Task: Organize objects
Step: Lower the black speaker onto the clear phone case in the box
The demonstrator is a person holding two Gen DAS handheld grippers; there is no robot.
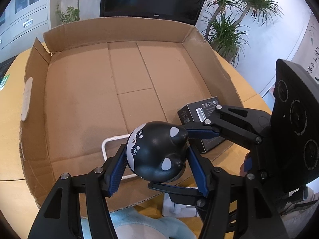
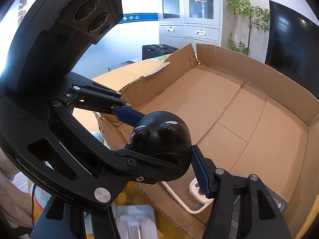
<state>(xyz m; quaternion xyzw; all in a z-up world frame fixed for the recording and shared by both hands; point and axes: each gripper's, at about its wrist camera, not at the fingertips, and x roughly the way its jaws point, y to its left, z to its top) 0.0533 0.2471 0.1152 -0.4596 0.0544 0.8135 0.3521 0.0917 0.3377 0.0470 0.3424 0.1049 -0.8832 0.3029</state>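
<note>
A wide, shallow cardboard box [image 1: 79,91] is spread on the tan counter [image 1: 12,149] as the collecting place, its floor mostly bare and its near wall low, so that things can be passed in over the edge; against its near right corner a black carton [image 1: 196,112] is set, and a white-framed phone case [image 2: 191,203] is laid flat on the floor beside it; above that near edge a round black toy head [image 1: 157,151] with a white face and grey patches is carried, tilted on its side; it is gripped by the left claw [image 1: 159,171], whose blue pads [image 1: 117,173] are pressed on its two flanks, judged so as to hold the smooth ball steady; the right claw [image 2: 165,145] is brought in crosswise around the same toy, its blue fingers [image 2: 200,172] lying close at the sides, but whether it is clamped or merely near cannot be told; the toy is judged to be midway in a handover or a lowering into the box.
</note>
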